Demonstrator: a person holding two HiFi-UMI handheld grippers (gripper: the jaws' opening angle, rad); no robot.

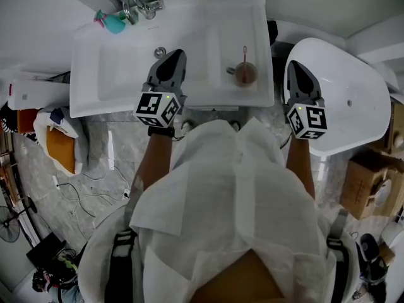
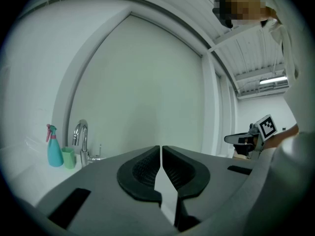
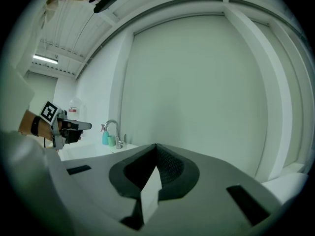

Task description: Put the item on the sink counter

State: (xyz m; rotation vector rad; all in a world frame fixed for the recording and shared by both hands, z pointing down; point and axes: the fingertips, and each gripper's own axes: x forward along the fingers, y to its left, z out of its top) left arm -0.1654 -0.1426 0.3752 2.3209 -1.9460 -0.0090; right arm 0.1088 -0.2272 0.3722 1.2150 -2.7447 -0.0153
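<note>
Both clenched, empty: left gripper (image 2: 161, 151), right gripper (image 3: 156, 149). I judge small brown round item with thin stem (image 1: 245, 73), right of chrome faucet (image 1: 142, 6), light, rigid; grip body.

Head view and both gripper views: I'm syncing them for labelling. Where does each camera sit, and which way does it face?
Head view: on the person's head, looking steeply down at the white sink; shows shirt, forearms, left tongs, right tongs.
Left gripper view: on the left tongs, facing the wall along shut jaws, nothing between.
Right gripper view: on the right tongs, likewise, jaws shut.
Shared: faucet and teal spray bottle appear in all three; each gripper view shows the other tongs.
</note>
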